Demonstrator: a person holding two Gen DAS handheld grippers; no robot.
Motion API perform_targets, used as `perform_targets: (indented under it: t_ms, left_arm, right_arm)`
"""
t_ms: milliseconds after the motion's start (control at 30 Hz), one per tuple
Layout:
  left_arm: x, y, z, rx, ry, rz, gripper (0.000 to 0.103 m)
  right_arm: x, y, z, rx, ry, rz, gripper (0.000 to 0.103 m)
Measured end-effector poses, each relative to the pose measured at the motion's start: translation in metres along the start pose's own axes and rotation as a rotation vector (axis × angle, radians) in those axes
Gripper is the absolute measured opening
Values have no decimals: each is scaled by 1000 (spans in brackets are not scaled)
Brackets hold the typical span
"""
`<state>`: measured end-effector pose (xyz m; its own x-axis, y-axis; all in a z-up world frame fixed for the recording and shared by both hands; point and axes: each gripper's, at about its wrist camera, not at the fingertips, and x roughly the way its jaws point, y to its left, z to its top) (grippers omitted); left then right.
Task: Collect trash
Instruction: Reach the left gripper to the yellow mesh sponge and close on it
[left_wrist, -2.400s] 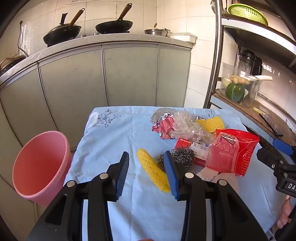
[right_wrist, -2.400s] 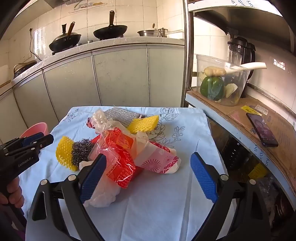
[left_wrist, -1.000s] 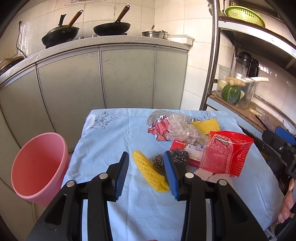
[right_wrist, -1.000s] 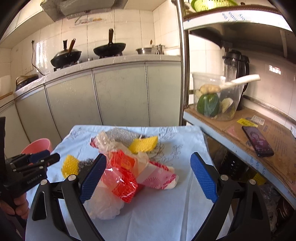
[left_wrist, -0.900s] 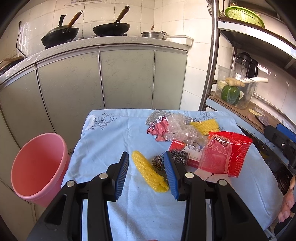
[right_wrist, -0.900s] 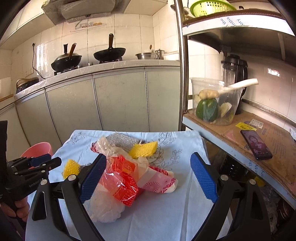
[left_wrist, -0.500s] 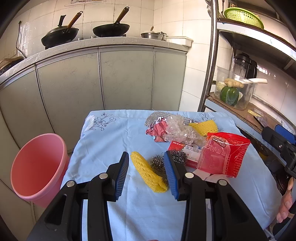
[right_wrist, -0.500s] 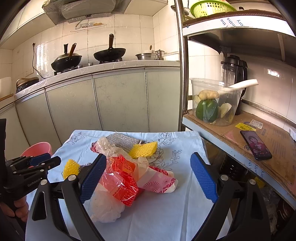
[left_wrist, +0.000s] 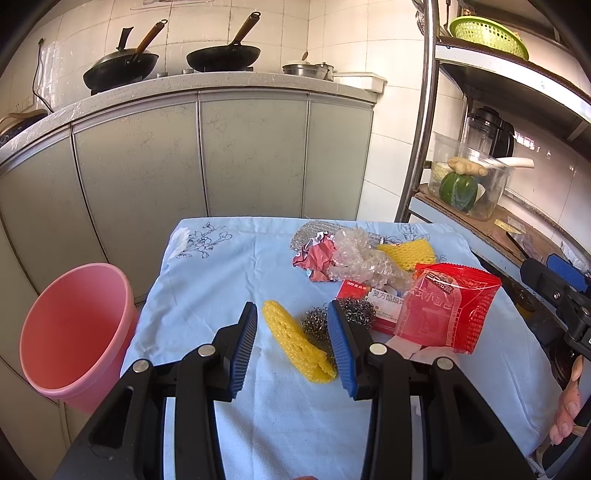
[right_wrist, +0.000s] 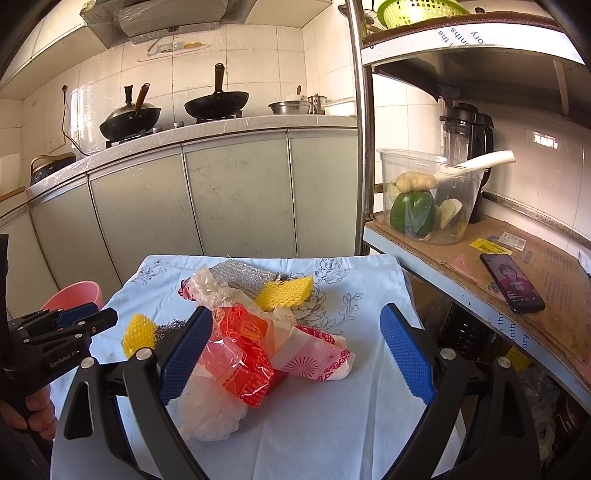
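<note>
Two handheld black grippers with blue ribbed pads hover over a small table draped in a pale blue flowered cloth (left_wrist: 207, 280) in a tiled kitchen. At far left, a round pink plastic bucket (left_wrist: 70, 332) stands on the floor just beside the table edge, its mouth open and nothing visible inside. The left gripper (left_wrist: 291, 339) hangs above the near part of the cloth with its fingers moderately parted and gripping nothing; seen between them lies a folded yellow foam fruit net (left_wrist: 295, 341), with a ball of steel wool scourer (left_wrist: 349, 314) touching its right side. Behind these sits the main heap of trash: a crumpled pink-and-silver foil wrapper (left_wrist: 314, 256), a wad of clear crinkled plastic (left_wrist: 362, 258), a second yellow foam net (left_wrist: 408, 253), a red-and-white printed box (left_wrist: 376, 302) and a red translucent snack bag (left_wrist: 448, 314) leaning over it. The right gripper (right_wrist: 295, 354) is held with its fingers spread wide and empty above the heap's near edge, where a pale plastic bag (right_wrist: 210, 406) and a pink patterned packet (right_wrist: 317, 362) rest on the cloth. At right, a metal shelf lined with cardboard (right_wrist: 480, 258) carries a clear tub holding a green pepper (right_wrist: 412, 212) and a dark smartphone (right_wrist: 511, 282).
</note>
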<state>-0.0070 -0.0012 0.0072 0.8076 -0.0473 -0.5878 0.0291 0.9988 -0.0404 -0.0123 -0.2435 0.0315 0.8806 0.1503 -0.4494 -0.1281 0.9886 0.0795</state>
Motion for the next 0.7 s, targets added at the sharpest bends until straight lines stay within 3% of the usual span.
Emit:
perform_targets:
  t_ms: [367, 700]
  left_arm:
    - [18, 17, -8, -98, 108, -142, 39]
    - [49, 25, -11, -167, 193, -142, 39]
  right_arm:
    - [5, -2, -6, 3, 17, 19, 92]
    - [12, -9, -11, 27, 37, 41, 92]
